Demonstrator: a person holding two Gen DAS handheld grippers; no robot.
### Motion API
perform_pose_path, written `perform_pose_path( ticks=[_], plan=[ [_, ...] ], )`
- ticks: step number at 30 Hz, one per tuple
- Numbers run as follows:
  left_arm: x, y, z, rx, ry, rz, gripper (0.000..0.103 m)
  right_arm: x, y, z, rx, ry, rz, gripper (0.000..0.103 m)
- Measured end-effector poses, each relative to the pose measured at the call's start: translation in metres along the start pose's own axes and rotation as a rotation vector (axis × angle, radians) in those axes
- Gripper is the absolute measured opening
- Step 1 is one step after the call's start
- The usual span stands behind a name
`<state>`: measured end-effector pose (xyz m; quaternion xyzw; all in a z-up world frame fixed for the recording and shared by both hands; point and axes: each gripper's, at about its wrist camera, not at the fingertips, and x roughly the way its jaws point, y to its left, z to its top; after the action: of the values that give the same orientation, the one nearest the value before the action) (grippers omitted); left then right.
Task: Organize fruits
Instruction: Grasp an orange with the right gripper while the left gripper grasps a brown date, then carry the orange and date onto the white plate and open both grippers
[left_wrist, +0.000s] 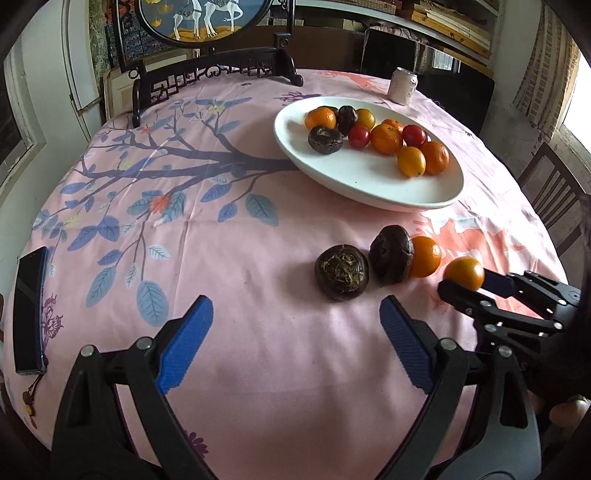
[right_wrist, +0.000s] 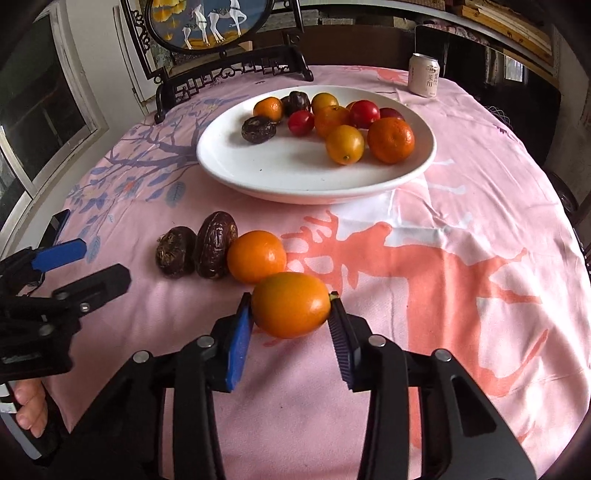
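Blue pads of the right gripper (right_wrist: 291, 314) press both ends of an oval orange fruit (right_wrist: 291, 304) at the near end of a row on the pink tablecloth (right_wrist: 461, 280), apparently so the fruit can be placed or lifted without rolling; whether it rests on the cloth cannot be told. The left gripper (left_wrist: 295, 332) hangs spread and empty short of the two dark fruits (left_wrist: 341, 271). Only the right wrist view shows the contact, and the white plate (right_wrist: 258, 184) of mixed fruit beyond, with a can (right_wrist: 424, 75) behind it; the left wrist view alone shows the phone (left_wrist: 31, 308) at the table's edge.

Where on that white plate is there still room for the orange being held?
The plate is bare along its near rim and left side, in front of the dark fruit. The far half is crowded. The right gripper holds the orange.
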<state>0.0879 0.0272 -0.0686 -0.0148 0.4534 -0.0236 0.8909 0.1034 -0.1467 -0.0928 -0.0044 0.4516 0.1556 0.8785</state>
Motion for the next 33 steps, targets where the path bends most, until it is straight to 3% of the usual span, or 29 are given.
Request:
perform_pose_path(
  ticks=[6,12,16,18,21,33],
  plan=[
    [0.026,-0.013,0.004,0.026,0.047,0.007,0.093,-0.023,-0.014,-0.006,0.026,-0.026,-0.018,0.041],
    [0.044,-0.021,0.012,0.038,0.069,0.027,0.089,-0.032,-0.026,-0.011,0.07,-0.036,0.017,0.041],
    [0.051,-0.024,0.014,0.053,0.061,0.022,0.069,-0.036,-0.031,-0.011,0.089,-0.042,0.025,0.041],
    [0.047,-0.023,0.015,0.039,0.052,-0.012,0.041,-0.037,-0.033,-0.01,0.1,-0.045,0.028,0.041],
    [0.042,-0.018,0.015,0.009,0.052,-0.062,0.041,-0.041,-0.032,-0.01,0.102,-0.051,0.026,0.041],
    [-0.013,-0.015,0.006,-0.003,-0.03,-0.106,0.041,-0.05,-0.017,-0.008,0.078,-0.069,0.04,0.041]
  ],
)
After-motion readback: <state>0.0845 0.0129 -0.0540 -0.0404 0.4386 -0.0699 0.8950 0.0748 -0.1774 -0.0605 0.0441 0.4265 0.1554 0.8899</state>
